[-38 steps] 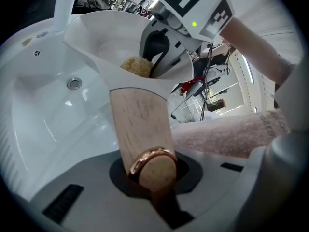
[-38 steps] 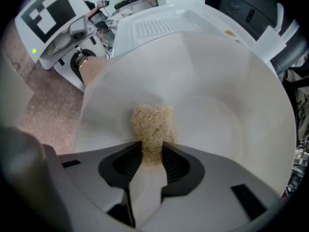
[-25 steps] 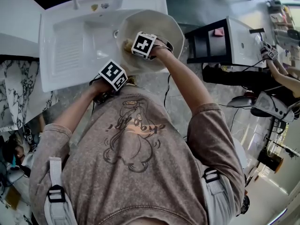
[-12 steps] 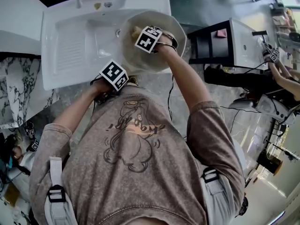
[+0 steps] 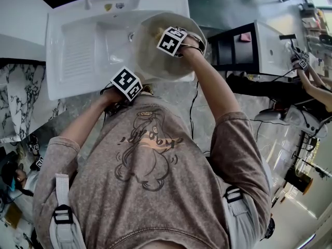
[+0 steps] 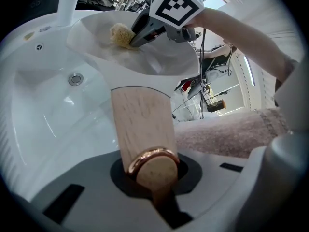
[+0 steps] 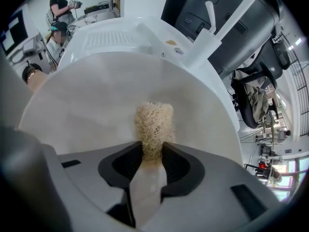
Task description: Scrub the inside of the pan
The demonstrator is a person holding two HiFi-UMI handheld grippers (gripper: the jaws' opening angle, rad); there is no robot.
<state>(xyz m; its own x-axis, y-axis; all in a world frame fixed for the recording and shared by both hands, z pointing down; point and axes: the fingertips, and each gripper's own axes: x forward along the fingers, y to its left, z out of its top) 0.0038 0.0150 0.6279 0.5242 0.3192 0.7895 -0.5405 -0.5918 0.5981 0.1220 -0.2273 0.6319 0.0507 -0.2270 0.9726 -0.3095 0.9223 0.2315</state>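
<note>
My right gripper (image 7: 153, 153) is closed tight on a straw-coloured scrub pad (image 7: 153, 122), and the pad's far end touches the inside wall of the cream pan (image 7: 82, 105). My left gripper (image 6: 152, 173) is clamped on the end of the pan's wooden handle (image 6: 141, 122), which points to 12 o'clock. The pan sits tilted over the white sink (image 5: 78, 51), with the drain (image 6: 75, 79) at its 9 o'clock.

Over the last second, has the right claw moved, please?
Yes: the right claw slid up-right, away from the sink drain, toward the far rim of the pan.
</note>
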